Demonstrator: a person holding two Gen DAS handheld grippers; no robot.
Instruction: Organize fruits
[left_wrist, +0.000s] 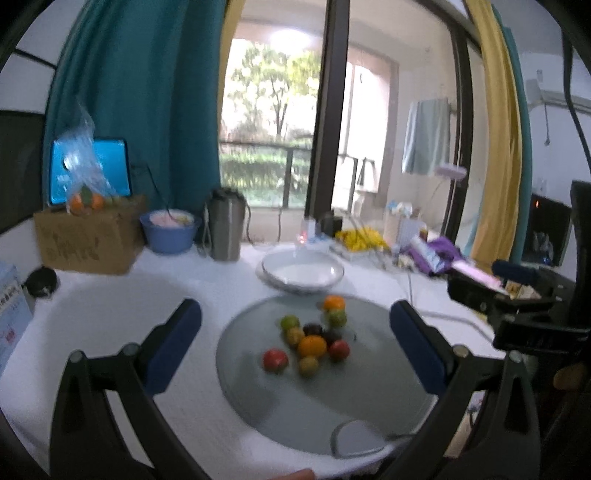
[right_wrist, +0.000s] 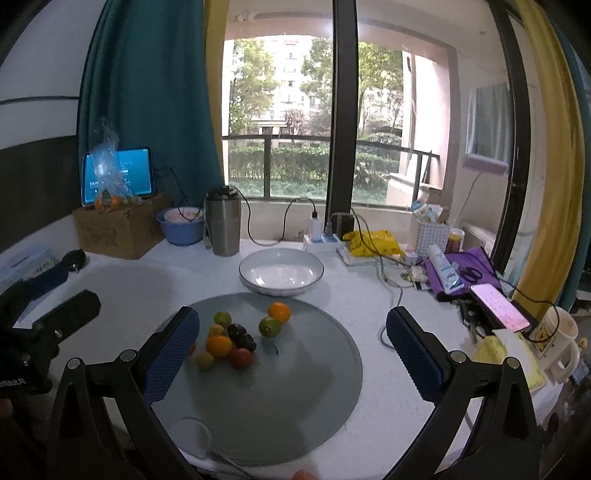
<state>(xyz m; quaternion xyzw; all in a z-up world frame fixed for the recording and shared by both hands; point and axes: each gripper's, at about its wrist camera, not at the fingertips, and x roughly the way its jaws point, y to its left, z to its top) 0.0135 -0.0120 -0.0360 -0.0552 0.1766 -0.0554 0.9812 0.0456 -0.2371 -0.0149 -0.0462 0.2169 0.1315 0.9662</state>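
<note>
Nothing is picked yet: the left tool (left_wrist: 295, 345) and right tool (right_wrist: 291, 345) hover wide open and empty above the fruits (right_wrist: 236, 338) on the glass disc (right_wrist: 295, 406). The next move likely calls for closing on one fruit and carrying it to the far white bowl (right_wrist: 281, 272) on the counter (right_wrist: 369, 295).

white table (right_wrist: 369, 314) with grey round mat (right_wrist: 295, 406), white bowl (right_wrist: 281, 273), steel tumbler (right_wrist: 222, 225)
</note>
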